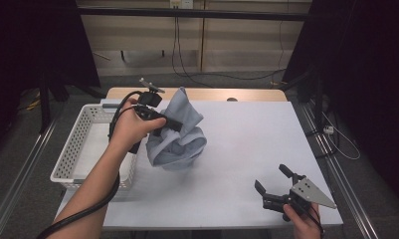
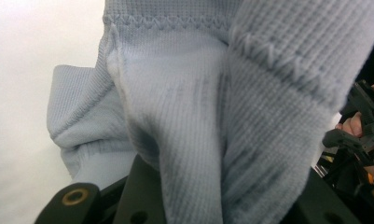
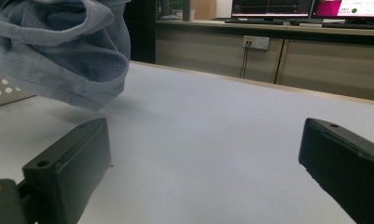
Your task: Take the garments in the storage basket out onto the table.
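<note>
A light blue knit garment (image 1: 179, 132) hangs bunched from my left gripper (image 1: 178, 124), which is shut on its upper folds just right of the basket. In the left gripper view the cloth (image 2: 184, 116) drapes over both jaws and hides their tips. Its lower folds (image 3: 68, 60) hang just above the white tabletop and cast a shadow on it. Near the table's front right corner, my right gripper (image 1: 271, 177) is open with nothing between its jaws. In its own view the right gripper (image 3: 203, 158) points across the bare table toward the cloth.
A white perforated basket (image 1: 70, 144) stands along the table's left edge, close beside the garment. The white tabletop (image 1: 247, 134) stretches between the garment and the right gripper. Cabinets, cables and monitors (image 3: 268, 7) lie beyond the far edge.
</note>
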`<state>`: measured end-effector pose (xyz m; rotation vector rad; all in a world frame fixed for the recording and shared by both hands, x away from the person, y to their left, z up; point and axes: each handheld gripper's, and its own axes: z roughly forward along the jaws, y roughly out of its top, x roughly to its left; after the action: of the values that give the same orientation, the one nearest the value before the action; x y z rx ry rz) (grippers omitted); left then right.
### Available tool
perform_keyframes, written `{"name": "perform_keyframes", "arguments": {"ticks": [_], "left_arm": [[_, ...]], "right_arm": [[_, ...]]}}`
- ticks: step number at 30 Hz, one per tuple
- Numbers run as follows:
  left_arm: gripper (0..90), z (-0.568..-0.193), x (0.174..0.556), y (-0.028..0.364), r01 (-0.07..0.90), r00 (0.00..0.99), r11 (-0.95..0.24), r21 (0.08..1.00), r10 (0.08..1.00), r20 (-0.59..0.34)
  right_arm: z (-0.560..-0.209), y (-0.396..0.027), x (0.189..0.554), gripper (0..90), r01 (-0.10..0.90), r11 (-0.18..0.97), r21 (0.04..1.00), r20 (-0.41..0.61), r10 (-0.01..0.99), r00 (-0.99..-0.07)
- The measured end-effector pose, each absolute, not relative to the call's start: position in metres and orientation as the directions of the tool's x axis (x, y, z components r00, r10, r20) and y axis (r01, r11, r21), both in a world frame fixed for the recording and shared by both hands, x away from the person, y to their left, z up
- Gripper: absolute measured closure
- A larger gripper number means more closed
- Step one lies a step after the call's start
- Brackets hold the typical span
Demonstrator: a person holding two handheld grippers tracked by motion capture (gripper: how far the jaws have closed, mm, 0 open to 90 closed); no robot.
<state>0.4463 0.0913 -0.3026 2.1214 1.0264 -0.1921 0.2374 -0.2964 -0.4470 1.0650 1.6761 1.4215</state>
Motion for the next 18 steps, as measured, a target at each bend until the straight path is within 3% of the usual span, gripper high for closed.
{"name": "perform_keyframes", "arguments": {"ticks": [18], "left_arm": [[68.5,-0.342,0.442,0.075,0.716,0.677,-0.401,0.571,0.598,-0.429]], "right_arm": [[-0.447,-0.296,0.238,1.6,0.151,0.073,0.986,0.0,0.902,-0.432]]}}
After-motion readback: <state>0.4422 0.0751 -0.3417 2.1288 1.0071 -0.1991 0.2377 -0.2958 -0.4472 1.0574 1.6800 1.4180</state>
